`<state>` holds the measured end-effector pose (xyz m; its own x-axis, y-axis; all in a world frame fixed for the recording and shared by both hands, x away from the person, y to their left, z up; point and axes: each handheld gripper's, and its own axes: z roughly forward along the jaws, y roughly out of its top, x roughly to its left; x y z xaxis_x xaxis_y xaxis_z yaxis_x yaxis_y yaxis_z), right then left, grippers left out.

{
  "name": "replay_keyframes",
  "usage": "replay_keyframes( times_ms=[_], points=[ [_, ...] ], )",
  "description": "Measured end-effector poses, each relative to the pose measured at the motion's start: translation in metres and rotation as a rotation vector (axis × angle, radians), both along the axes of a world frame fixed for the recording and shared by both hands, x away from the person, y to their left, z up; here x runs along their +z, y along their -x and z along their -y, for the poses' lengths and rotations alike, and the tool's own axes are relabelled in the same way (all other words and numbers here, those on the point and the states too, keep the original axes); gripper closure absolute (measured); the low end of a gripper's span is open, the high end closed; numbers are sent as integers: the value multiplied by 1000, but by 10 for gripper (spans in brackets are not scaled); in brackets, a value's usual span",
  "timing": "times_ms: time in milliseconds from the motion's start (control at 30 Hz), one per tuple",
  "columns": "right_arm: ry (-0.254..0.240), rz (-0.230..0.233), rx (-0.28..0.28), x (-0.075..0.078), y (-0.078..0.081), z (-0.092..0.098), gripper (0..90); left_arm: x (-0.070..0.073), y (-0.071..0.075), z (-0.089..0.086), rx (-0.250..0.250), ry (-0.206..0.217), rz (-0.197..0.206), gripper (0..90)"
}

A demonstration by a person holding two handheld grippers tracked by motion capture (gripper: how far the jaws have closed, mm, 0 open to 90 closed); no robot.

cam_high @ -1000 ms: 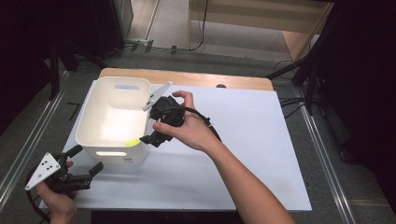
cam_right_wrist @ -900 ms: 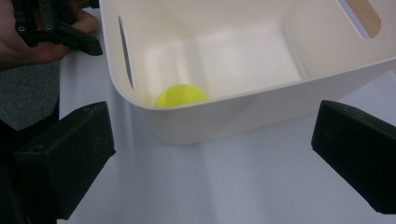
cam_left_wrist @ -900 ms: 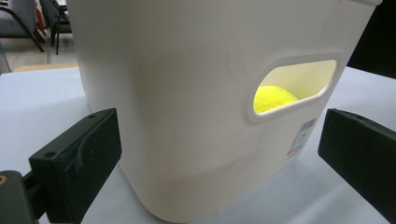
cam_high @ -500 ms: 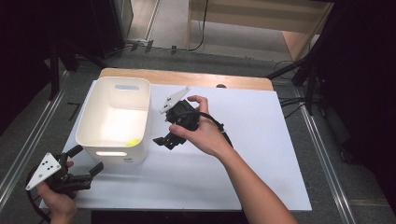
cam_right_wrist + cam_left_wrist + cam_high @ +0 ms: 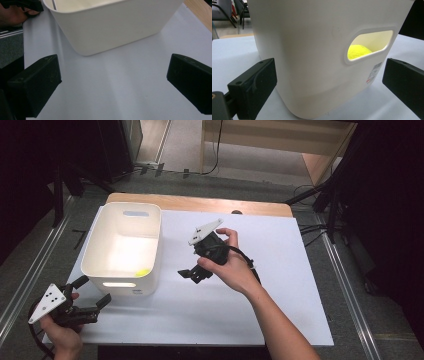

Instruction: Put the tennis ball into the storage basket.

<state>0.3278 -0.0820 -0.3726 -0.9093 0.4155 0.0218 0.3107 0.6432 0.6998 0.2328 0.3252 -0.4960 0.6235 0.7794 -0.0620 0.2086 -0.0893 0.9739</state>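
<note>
One ball (image 5: 142, 272) lies inside the bin (image 5: 150, 215), at its near wall, so the drop looks done. Left gripper (image 5: 95, 302) rests at the counter's (image 5: 280, 285) near left corner, fingers spread toward the bin's handle slot, holding nothing. Right gripper (image 5: 189, 274) hovers just beside the bin's right wall, fingers spread and empty; what's left is probably only clearing away.
</note>
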Motion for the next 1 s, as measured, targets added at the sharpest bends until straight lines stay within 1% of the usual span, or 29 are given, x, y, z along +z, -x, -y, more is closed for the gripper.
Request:
replay_keyframes(
  times_ms=[67,167,233,267,333,400,533,700,767,833,1000],
  points=[
    [-3,-3,-1,0,0,2,0,0,0,0,0,1,0,0],
    [-9,1,-17,-4,3,12,0,0,0,0,1,1,0,0],
    [-8,0,-19,-4,3,13,0,0,0,1,2,2,0,0],
    [-13,-2,-31,-6,5,18,0,0,0,1,4,0,-2,0],
    [-16,-2,-31,-7,5,20,0,0,0,1,4,-1,-1,0],
    [-21,5,-42,-10,7,27,0,0,0,1,5,-1,-1,0],
    [-25,7,-57,-12,9,33,0,0,0,1,5,-2,0,0],
    [-47,9,-78,-19,11,45,0,0,0,1,7,-2,0,0],
    [-60,11,-90,-23,13,53,0,0,0,1,7,-3,0,0],
    [-63,8,-94,-24,13,55,0,0,0,1,7,-3,0,0],
    [-88,11,-126,-32,16,68,0,0,0,1,7,-3,0,0]
  ],
)
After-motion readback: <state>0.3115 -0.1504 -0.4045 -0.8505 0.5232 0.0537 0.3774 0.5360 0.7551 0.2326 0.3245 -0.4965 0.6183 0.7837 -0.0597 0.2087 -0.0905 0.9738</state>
